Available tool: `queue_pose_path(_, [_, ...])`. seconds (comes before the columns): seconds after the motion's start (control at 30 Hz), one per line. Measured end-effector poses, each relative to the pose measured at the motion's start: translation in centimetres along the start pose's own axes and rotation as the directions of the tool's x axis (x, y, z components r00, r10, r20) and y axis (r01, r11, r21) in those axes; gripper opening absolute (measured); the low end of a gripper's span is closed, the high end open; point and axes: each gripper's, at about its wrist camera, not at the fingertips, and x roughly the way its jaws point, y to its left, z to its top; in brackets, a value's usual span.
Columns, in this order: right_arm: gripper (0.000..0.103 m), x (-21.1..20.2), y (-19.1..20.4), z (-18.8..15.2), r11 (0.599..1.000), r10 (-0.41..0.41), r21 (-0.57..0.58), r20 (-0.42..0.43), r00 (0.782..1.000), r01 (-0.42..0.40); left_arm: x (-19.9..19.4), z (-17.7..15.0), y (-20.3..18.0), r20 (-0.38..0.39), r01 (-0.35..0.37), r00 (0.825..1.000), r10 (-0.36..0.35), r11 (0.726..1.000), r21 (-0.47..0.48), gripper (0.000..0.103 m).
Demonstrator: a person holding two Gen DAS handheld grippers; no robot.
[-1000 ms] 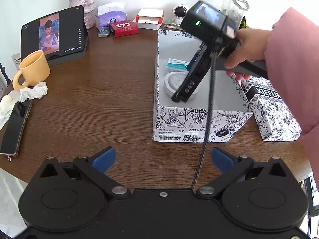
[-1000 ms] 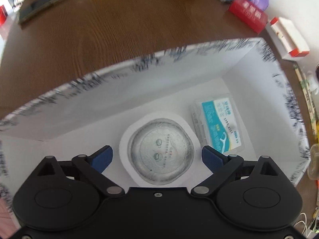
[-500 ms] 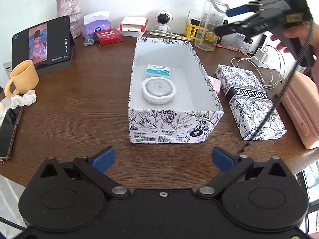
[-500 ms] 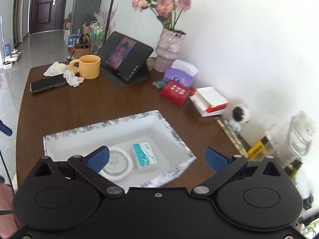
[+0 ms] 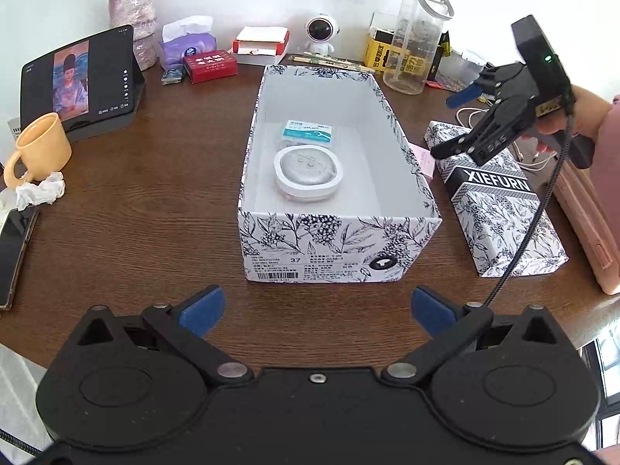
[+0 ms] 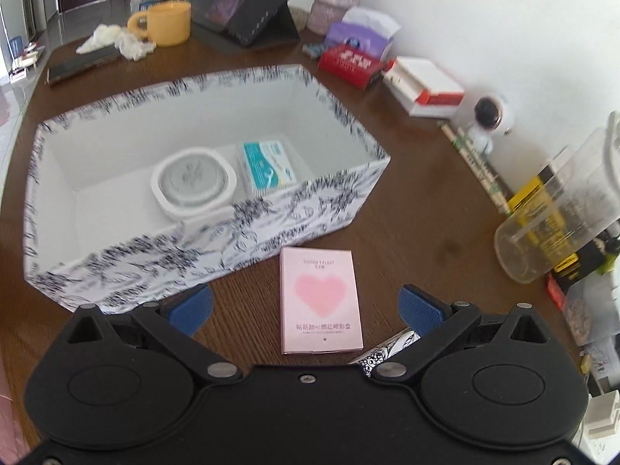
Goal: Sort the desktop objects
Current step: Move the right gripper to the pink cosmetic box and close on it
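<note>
Sitting on the dark wood-grain counter [image 5: 135, 213], the open floral-print cardboard box [image 5: 329, 244] was rectangular, with matte white inner walls. Inside on its floor: a round white-rimmed container [image 5: 308, 172] with a silvery foil-like top, and just behind it, touching or nearly so, a flat clear plastic pack [image 5: 308, 131] with a teal label.

Left hand-held gripper [image 5: 316, 306]: released, blue textured pads spread wide, nothing between them, hovering in front of the box's near short wall.

Right hand-held gripper [image 6: 306, 304]: also released, blue pads at full spread, empty. In the right wrist view a flat pink card box [image 6: 321, 300] with a heart print lay on the counter beside the box's long wall, framed between the pads but not touched. In the left wrist view the same gripper hung above the matching floral lid [image 5: 500, 209], which lay flat to the right of the box, lettering on its side.

Rest of the counter, well apart from the box: glossy yellow ceramic mug [image 5: 40, 149], crumpled white tissue [image 5: 40, 190], tablet [image 5: 81, 81] on a stand, red carton [image 5: 210, 65], clear plastic bottle [image 5: 416, 38], small white astronaut figure [image 5: 321, 35].
</note>
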Motion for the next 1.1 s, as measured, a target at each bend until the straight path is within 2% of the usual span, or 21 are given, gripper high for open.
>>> queue_pose_path(0.1, [0.103, 1.9, -0.3, -0.6, 1.000, 0.004, -0.007, -0.035, 0.999, -0.004, 0.6, 0.4, 0.1, -0.015, -0.004, 1.000, 0.004, 1.000, -0.002, 0.103])
queue_pose_path(0.27, [0.103, 5.0, -1.0, -1.0, 0.999, 0.035, -0.007, -0.088, 0.996, -0.035, 1.7, 0.8, 0.3, -0.027, 0.042, 0.999, -0.041, 0.999, 0.008, 0.103])
queue_pose_path(0.53, [0.103, 8.0, -2.0, -1.8, 0.997, 0.076, 0.034, -0.094, 0.993, -0.073, 2.9, 1.2, 0.6, -0.028, 0.095, 0.995, -0.095, 0.995, 0.019, 0.103])
queue_pose_path(0.8, [0.101, 8.9, -2.3, -1.6, 0.989, 0.121, 0.092, -0.102, 0.987, -0.112, 3.8, 1.3, 0.3, -0.053, 0.097, 0.994, -0.095, 0.995, 0.028, 0.103])
queue_pose_path(1.1, [0.098, 8.4, -3.1, -2.2, 0.966, 0.166, 0.220, -0.118, 0.979, -0.137, 4.1, 1.2, 0.5, -0.063, 0.094, 0.994, -0.092, 0.995, 0.025, 0.103])
